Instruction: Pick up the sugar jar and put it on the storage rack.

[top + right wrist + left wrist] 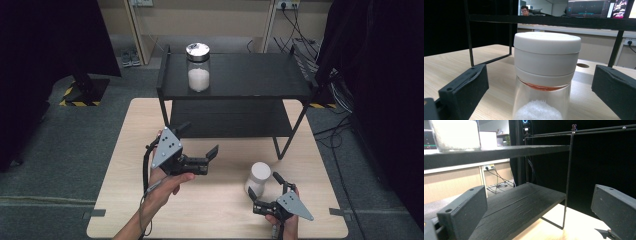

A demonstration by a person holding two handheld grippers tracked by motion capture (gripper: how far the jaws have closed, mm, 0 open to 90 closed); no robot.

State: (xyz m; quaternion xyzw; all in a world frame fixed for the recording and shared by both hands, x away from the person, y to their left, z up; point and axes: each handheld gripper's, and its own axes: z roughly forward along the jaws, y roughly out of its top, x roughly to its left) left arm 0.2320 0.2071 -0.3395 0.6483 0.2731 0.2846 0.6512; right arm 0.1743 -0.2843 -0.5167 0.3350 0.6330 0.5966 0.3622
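A clear jar with a white lid [259, 176] holding white grains stands on the wooden table [210, 210], front right. My right gripper [265, 186] is open around it, a jaw on each side. In the right gripper view the jar [546, 57] stands upright between the jaws with gaps on both sides. A second glass jar with a metal lid [198, 67], half full of white grains, stands on the top of the black two-tier shelf [250, 75]. My left gripper [200, 140] is open and holds nothing, in front of the shelf's lower board [524, 202].
The shelf's thin metal legs [282, 145] stand on the back half of the table. Cables [335, 95] lie on the floor at the right. Dark curtains hang on both sides. A small round hole [583, 65] is in the table top behind the jar.
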